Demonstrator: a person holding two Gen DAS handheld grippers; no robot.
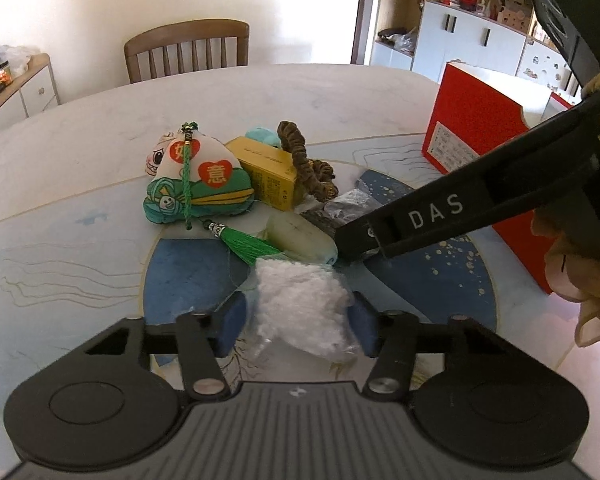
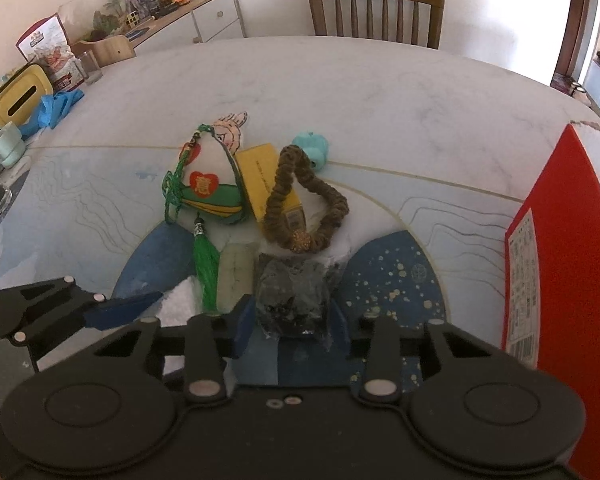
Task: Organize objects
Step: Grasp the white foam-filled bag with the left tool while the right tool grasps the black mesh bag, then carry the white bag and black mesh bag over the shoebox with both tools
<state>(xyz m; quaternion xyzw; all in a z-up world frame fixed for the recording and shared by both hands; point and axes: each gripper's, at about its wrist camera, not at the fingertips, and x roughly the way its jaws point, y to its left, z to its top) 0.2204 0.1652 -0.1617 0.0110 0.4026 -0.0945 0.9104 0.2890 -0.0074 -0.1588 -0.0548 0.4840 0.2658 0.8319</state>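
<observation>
Crinkly clear plastic bag (image 1: 300, 304), printed cloth sachet (image 1: 196, 180), glossy red cardboard box (image 1: 476, 136), smooth marbled table (image 1: 260, 96).

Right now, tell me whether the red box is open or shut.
Open: the red box has no lid on top, and its pale inside wall shows above the near red wall. Contents hidden.

Your red box (image 2: 560, 264) runs off the right edge in both views, so you can't see its far side. The print on its label (image 2: 522, 284) is too small to read (likewise the yellow box (image 1: 272, 172)). The teal toy (image 1: 262, 136) sits mostly hidden behind the yellow box.
</observation>
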